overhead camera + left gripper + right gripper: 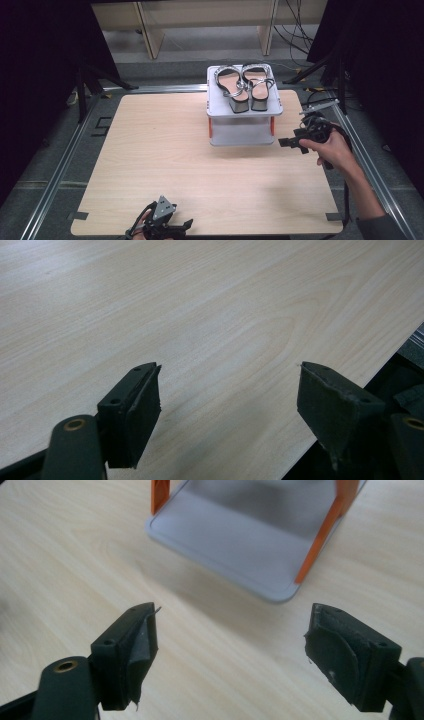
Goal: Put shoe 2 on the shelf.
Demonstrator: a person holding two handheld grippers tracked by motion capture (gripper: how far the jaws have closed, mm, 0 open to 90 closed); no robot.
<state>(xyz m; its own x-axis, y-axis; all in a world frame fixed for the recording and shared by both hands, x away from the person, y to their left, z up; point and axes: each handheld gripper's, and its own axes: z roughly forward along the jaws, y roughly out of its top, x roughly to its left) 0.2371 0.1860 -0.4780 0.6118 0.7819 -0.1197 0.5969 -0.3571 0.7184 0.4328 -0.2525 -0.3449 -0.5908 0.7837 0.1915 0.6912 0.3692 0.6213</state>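
I held the right gripper just beside the right side of the grey rack, with both jaws spread apart and nothing between them. In the right gripper view, the rack's lower shelf and orange posts lay ahead of the jaws. A pair of sandals sat on the rack's top shelf. I kept the left gripper released and empty, well apart from the rack, at the near edge of the surface.

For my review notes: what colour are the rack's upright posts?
Orange posts on the grey rack; the right gripper view shows them best.
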